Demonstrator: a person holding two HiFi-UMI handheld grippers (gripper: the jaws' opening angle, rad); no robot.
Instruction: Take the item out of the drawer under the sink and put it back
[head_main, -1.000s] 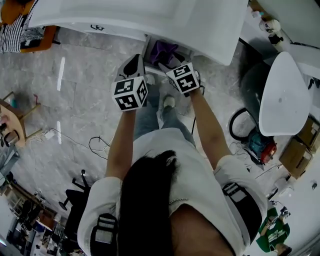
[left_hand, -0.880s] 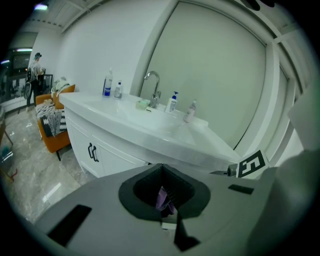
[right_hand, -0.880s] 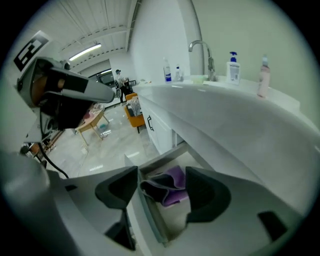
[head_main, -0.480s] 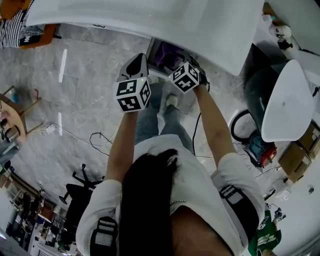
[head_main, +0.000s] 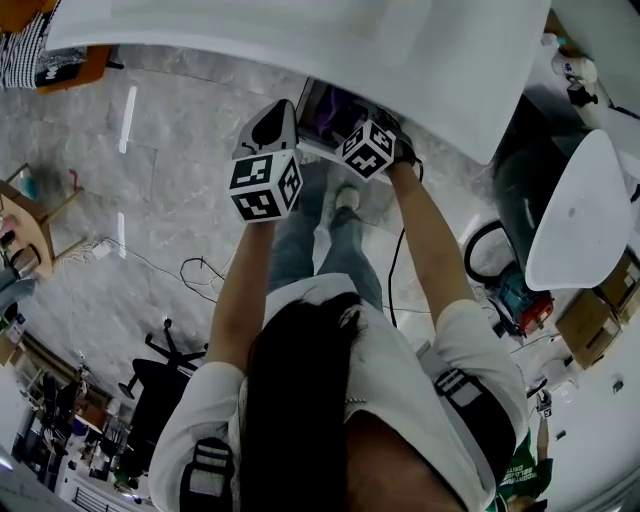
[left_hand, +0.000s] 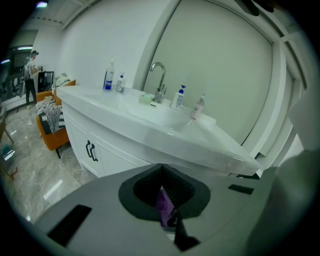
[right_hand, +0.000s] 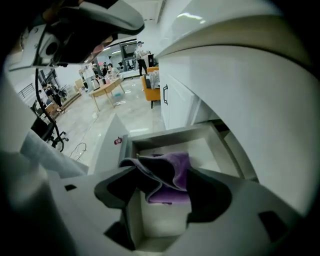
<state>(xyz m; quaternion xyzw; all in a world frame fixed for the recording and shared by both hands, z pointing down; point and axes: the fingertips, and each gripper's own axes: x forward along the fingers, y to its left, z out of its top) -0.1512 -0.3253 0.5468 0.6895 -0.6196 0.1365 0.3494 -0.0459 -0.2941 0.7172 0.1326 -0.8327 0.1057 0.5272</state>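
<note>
Under the white sink counter (head_main: 400, 50) the drawer (right_hand: 165, 134) stands pulled out. A purple cloth (right_hand: 175, 170) lies bunched in it, one fold draped against the left finger of my right gripper (right_hand: 162, 181). That gripper reaches into the drawer with its jaws wide open around the cloth, and the pads do not press it. From above, the cloth (head_main: 335, 108) shows just beyond the right gripper (head_main: 358, 125). My left gripper (head_main: 275, 112) hovers left of the drawer, shut and empty. In the left gripper view a strip of the cloth (left_hand: 162, 204) shows past the left gripper (left_hand: 165, 186).
The counter (left_hand: 150, 125) carries a faucet (left_hand: 159, 80) and several bottles. Cabinet doors with black handles (left_hand: 90, 150) are left of the drawer. Cables (head_main: 200, 280) trail over the marble floor. A white round fixture (head_main: 570, 200) and boxes (head_main: 590, 300) stand at the right.
My right gripper has moved forward and down into the drawer, further under the counter's edge. The left gripper has stayed beside it, almost unmoved.
</note>
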